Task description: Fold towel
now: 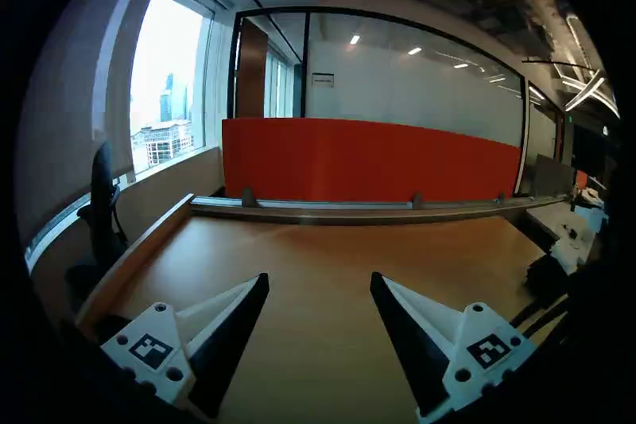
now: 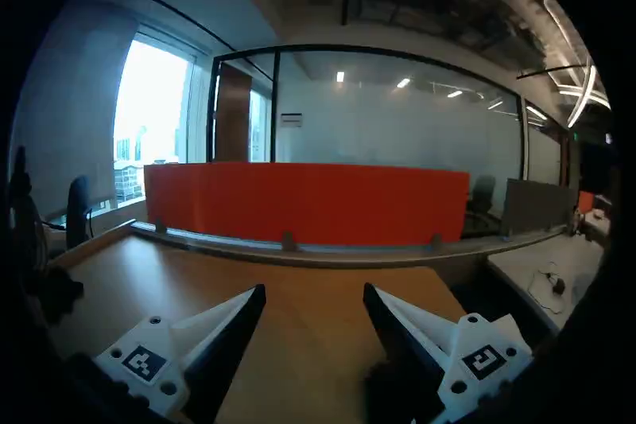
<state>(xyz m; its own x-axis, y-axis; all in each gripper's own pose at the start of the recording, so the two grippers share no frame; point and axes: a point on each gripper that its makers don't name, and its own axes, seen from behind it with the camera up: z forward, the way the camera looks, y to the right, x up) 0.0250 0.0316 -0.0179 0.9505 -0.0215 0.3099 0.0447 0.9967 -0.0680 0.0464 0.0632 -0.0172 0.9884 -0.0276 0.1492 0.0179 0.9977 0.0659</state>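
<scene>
Left claw (image 1: 319,276), right claw (image 2: 314,287) agape over desk (image 1: 318,237)

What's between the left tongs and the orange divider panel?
From the left tongs: bare wooden desktop, then a grey metal rail below the orange divider panel, in the left gripper view.

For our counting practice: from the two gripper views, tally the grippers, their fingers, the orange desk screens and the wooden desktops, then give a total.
2 grippers: left gripper, right gripper
4 fingers, two on each gripper
1 orange screen
1 wooden desktop
Total: 8
</scene>
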